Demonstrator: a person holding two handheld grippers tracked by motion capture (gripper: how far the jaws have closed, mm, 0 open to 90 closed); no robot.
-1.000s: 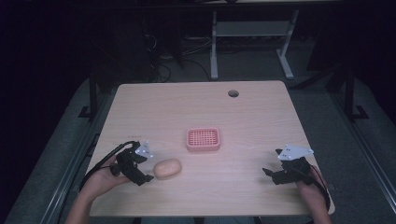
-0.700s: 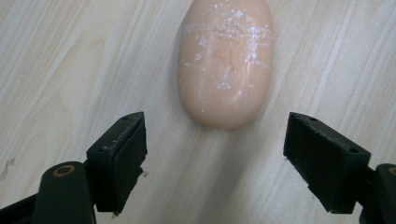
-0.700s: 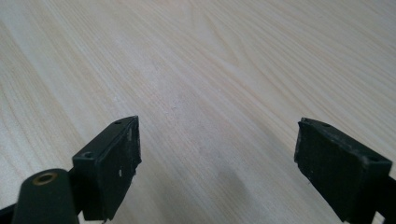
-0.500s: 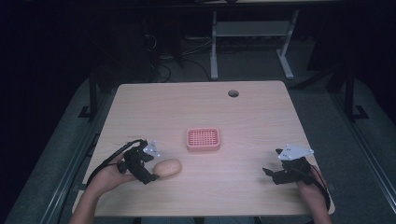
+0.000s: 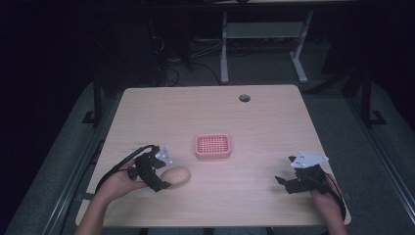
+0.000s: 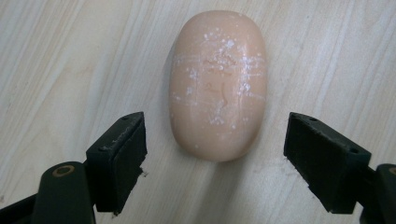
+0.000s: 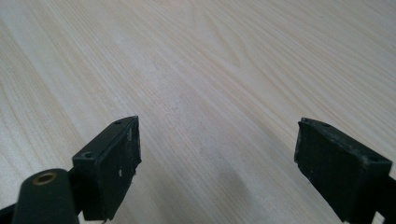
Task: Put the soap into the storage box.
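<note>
A peach oval bar of soap [image 5: 176, 176] lies on the wooden table [image 5: 254, 117] at the front left. My left gripper [image 5: 162, 177] is open right beside it, its jaws spread to either side of the soap's near end without touching it. In the left gripper view the soap [image 6: 218, 84] fills the middle, speckled with white marks, and the left gripper [image 6: 215, 163] stands wide. My right gripper [image 5: 285, 183] is open low over bare wood at the front right; in its own view the right gripper [image 7: 217, 163] holds nothing.
A pink perforated soap dish [image 5: 213, 146] sits at the table's middle, a hand's width behind and to the right of the soap. A round cable hole [image 5: 244, 98] is near the far edge. Beyond the table stand desk legs and cables on a dark floor.
My left gripper has moved right and forward, up to the soap, so that its jaws now flank the bar's end. The right gripper has stayed put.
</note>
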